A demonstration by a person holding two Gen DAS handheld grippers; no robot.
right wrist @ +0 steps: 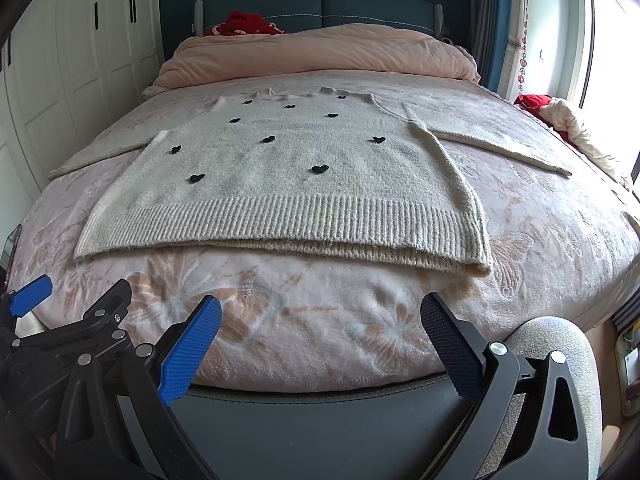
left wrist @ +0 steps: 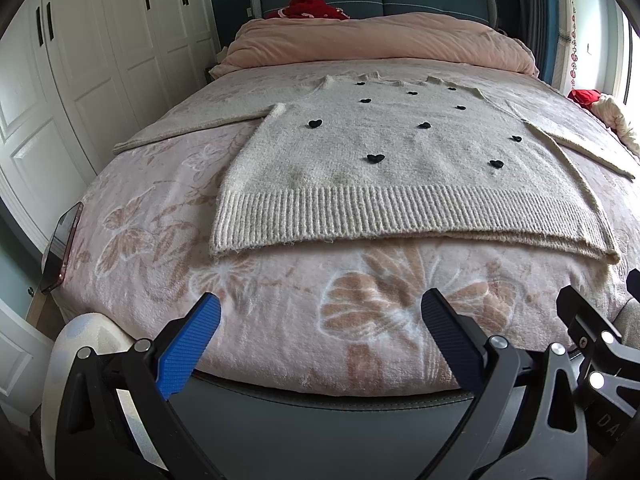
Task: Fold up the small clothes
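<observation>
Nearest, both claws hang wide and empty over the bed's [left wrist: 280, 320] foot edge: left gripper [left wrist: 320, 320], right gripper [right wrist: 320, 320]. Straight ahead and apart from both, the sweater [left wrist: 380, 152] lies flat, hem near, collar far, sleeves spread left and right. Each claw seems about equally near its own hem corner.

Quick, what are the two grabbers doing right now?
Left gripper: open, holding nothing, short of the sweater.
Right gripper: open, holding nothing.
</observation>
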